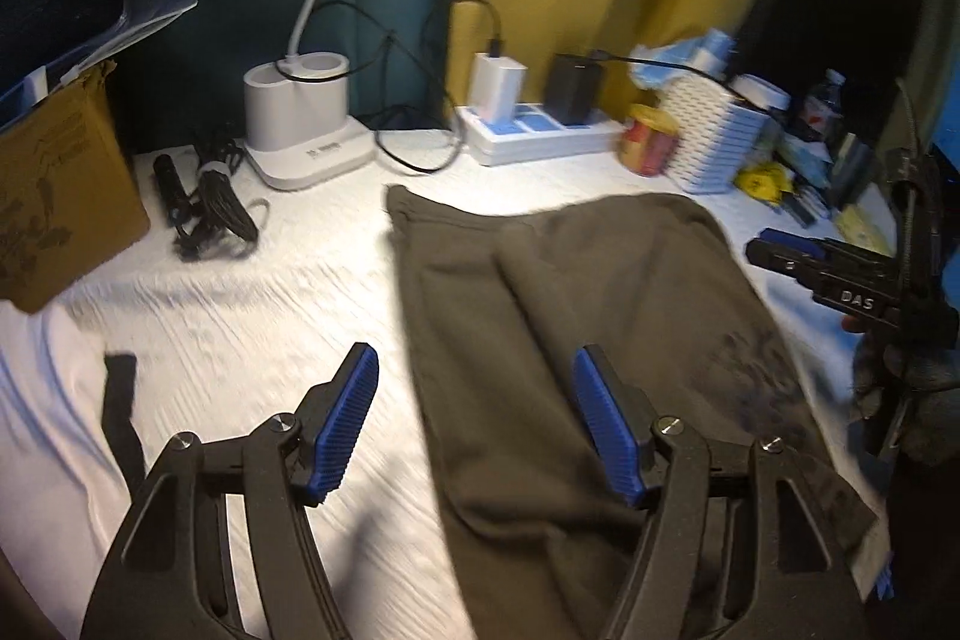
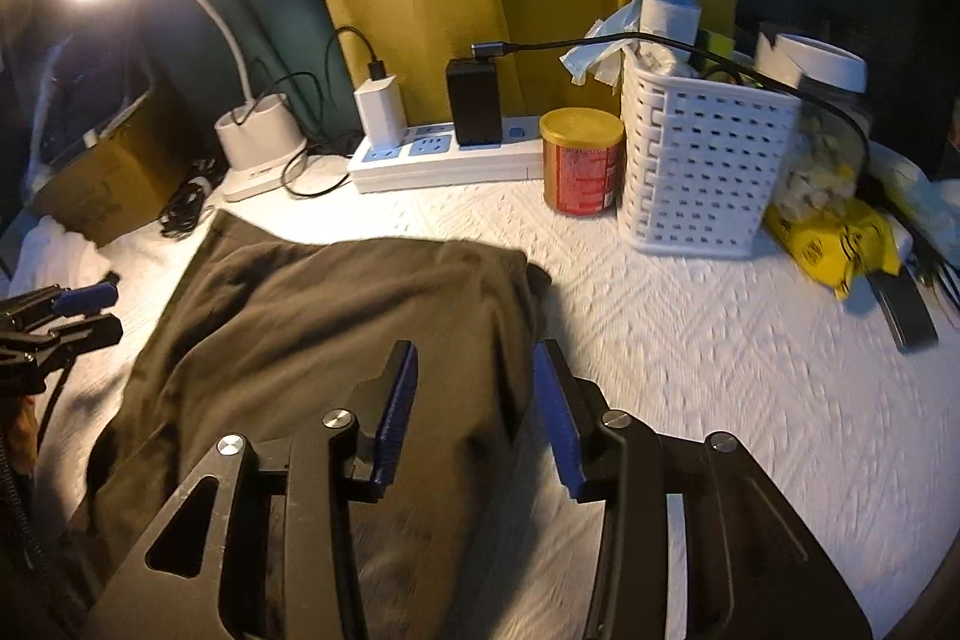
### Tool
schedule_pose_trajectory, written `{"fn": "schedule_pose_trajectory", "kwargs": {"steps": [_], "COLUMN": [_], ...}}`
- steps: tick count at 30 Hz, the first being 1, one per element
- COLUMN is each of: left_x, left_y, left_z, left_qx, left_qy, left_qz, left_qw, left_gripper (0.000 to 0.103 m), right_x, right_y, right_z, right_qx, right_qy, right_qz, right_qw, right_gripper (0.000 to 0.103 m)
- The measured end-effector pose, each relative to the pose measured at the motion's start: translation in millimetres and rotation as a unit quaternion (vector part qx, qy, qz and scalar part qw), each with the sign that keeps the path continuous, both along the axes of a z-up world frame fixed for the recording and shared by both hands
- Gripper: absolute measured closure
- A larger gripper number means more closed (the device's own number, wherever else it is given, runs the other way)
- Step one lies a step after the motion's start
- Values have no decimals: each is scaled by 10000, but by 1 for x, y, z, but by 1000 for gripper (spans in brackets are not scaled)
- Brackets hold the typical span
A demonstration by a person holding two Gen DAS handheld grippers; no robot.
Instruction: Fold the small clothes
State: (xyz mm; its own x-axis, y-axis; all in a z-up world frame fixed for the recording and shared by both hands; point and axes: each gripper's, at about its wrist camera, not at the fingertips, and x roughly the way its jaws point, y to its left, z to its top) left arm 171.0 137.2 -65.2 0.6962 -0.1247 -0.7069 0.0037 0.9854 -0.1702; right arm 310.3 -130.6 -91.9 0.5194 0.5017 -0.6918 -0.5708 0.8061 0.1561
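Already the dark garment [image 2: 312, 352] lies doubled over on the white bedspread [image 2: 690, 370], its fold edge toward twelve o'clock, rumpled, so at least one fold looks done and more probably remain. At six o'clock the right gripper [image 2: 474, 412] stands apart, clamping nothing. The left gripper [image 1: 474, 418], jaws wide, holds nothing above the garment's [image 1: 600, 310] nine-o'clock edge.
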Motion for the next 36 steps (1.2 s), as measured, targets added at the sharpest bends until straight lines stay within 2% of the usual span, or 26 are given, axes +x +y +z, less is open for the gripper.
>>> {"fn": "schedule_pose_trajectory", "kwargs": {"steps": [9, 17, 22, 23, 24, 25, 26, 30, 36], "left_x": [-43, -75, -88, -90, -92, -95, -98, -115, -136], "left_y": [-39, -70, -89, -91, -93, -97, -99, -92, -66], "left_z": [-2, -11, -26, -28, -30, -32, -31, -15, 2], "left_qx": [-219, -469, -314, -272, -225, -127, -56, 65, 186], "left_qy": [-5, 95, 257, 252, 276, 309, 275, 15, -142], "left_qz": [-527, -1136, -1460, -1522, -1594, -1645, -1672, -1591, -1306], "left_qw": [9984, 9924, 9885, 9876, 9866, 9858, 9855, 9872, 9912], "left_gripper": [35, 35, 37, 50, 69, 73, 81, 87, 88], "right_x": [-50, -85, -102, -106, -109, -112, -115, -127, -140], "right_y": [-21, -38, -45, -46, -47, -48, -49, -52, -54], "right_z": [-5, -11, -16, -17, -17, -18, -19, -21, -22], "right_qx": [46, 122, 141, 145, 144, 140, 133, 119, 127], "right_qy": [129, 213, 263, 269, 272, 276, 280, 277, 288], "right_qz": [-19, -142, -183, -186, -182, -182, -184, -199, -173], "right_qw": [9999, 9996, 9994, 9994, 9994, 9994, 9993, 9993, 9994], "right_gripper": [57, 57, 57, 57, 57, 57, 57, 57, 57]}}
